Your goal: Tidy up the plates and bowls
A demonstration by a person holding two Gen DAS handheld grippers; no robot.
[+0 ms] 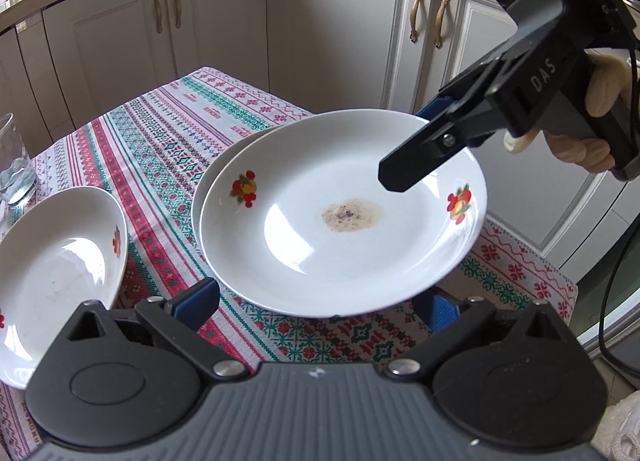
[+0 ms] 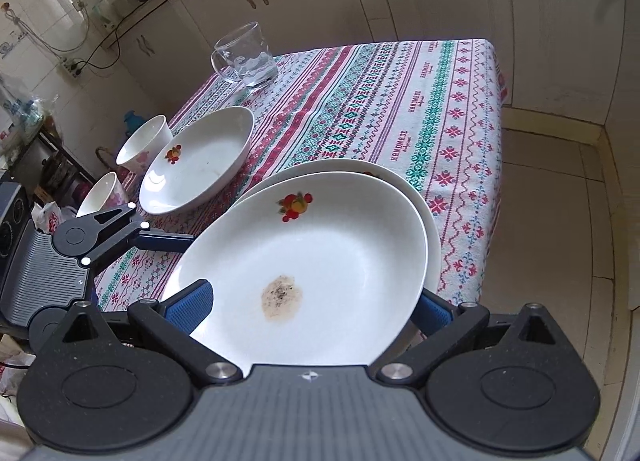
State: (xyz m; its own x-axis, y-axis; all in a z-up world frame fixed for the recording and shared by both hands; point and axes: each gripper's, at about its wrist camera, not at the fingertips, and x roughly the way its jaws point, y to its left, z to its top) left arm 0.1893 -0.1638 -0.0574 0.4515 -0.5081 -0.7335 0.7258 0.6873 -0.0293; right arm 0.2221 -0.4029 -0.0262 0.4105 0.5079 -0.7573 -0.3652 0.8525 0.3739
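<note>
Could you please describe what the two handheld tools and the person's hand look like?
Both tools, left tool and right tool, are matte black with blue ribbed pads, silver pivot screws and a grey ridged top. The right one bears "DAS" lettering and a black cable; its hand wears a cream glove.

1. We see only a thin crescent of the lower plate (image 1: 208, 177); the stained plate (image 1: 340, 221) covers the rest.
2. The left frame edge crops the side plate (image 1: 60, 273) and the glass mug (image 1: 14, 169).
3. We cannot tell whether the right gripper (image 2: 312, 301) pinches the stained plate's rim.
4. The rear bowl (image 2: 102, 195) is partly hidden behind the left gripper (image 2: 168, 239).
</note>
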